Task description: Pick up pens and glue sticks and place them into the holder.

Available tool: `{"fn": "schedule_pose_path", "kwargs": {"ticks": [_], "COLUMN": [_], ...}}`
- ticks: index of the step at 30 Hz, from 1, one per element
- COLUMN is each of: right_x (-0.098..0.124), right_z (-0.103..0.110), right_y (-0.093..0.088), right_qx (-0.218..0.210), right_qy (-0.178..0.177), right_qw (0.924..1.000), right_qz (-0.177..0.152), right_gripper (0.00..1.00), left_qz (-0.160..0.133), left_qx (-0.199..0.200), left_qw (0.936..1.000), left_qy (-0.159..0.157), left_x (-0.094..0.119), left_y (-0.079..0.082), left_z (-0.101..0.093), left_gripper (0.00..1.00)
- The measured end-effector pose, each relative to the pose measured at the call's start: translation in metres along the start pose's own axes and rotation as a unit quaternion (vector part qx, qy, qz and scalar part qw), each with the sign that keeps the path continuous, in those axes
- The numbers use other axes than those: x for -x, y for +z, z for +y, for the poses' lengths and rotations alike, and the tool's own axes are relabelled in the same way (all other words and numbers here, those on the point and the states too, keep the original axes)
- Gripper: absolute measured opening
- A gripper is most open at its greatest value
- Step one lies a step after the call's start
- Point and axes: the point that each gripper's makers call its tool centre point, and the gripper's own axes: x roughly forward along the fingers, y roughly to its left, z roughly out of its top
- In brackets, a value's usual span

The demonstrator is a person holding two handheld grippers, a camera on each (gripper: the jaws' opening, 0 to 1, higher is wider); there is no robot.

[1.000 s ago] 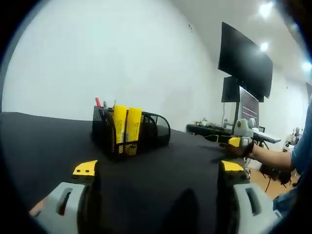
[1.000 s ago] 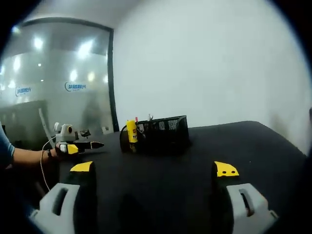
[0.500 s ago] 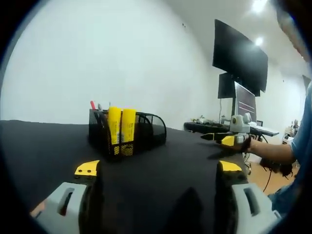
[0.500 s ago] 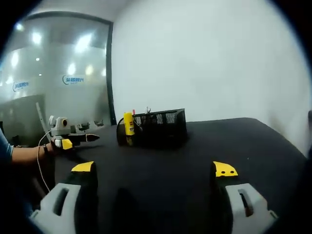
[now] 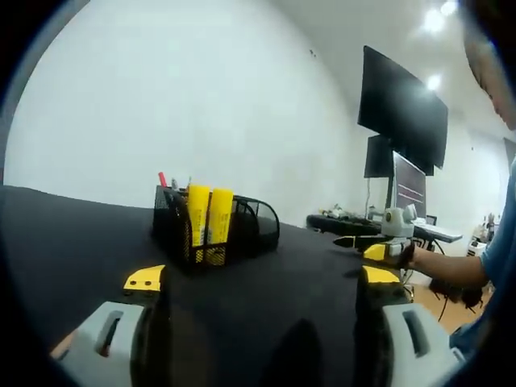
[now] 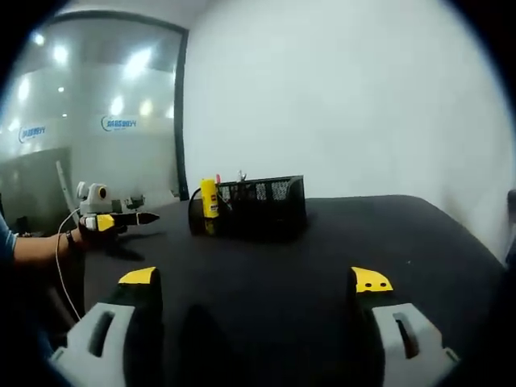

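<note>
With both glue sticks (image 5: 207,216) already upright in the mesh holder (image 5: 216,228) at centre frame, keep your left gripper (image 5: 262,282) and right gripper (image 6: 254,280) wide and empty, clear of it.

- A table (image 5: 72,242) covered in a matt black surface is seen in both views, its far edge set against a plain white wall
- A black wire-mesh holder (image 5: 214,230) is stood directly on the table, upright, toward the far side
- In the right gripper view the same holder (image 6: 258,205) is seen resting on the table (image 6: 419,234), well apart from the near edge
</note>
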Motion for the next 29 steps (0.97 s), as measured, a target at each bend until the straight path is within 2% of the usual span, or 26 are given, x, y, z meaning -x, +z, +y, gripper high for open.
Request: {"fn": "schedule_pose_path", "kwargs": {"ticks": [3, 5, 10, 13, 24, 29], "right_x": [-0.003, -0.004, -0.003, -0.004, -0.004, -0.005], "right_z": [-0.008, -0.010, -0.009, -0.011, -0.015, -0.020], "right_y": [0.000, 0.000, -0.005, -0.006, -0.003, -0.001], "right_qx": [-0.001, -0.002, 0.006, 0.005, -0.002, -0.003], "right_qy": [-0.002, -0.006, -0.008, -0.009, -0.008, -0.007], "right_qw": [1.0000, 1.0000, 0.9999, 0.9998, 0.9999, 1.0000], "right_qz": [0.001, 0.003, 0.014, 0.018, 0.008, 0.004], "right_gripper": [0.90, 0.90, 0.90, 0.90, 0.89, 0.89], "left_qz": [0.015, 0.020, 0.010, 0.019, 0.014, 0.023], "left_qx": [-0.006, 0.004, 0.002, -0.003, -0.002, -0.008], "left_qw": [0.9999, 0.9998, 0.9999, 0.9998, 0.9999, 0.9997], "left_qy": [-0.001, 0.002, 0.003, 0.003, -0.004, -0.005], "left_x": [-0.002, -0.003, 0.000, -0.001, 0.001, 0.000], "left_y": [-0.006, -0.007, -0.005, -0.008, -0.007, -0.010], "left_z": [0.000, 0.003, -0.001, -0.001, 0.000, 0.000], "left_gripper": [0.92, 0.91, 0.90, 0.90, 0.90, 0.88]}}
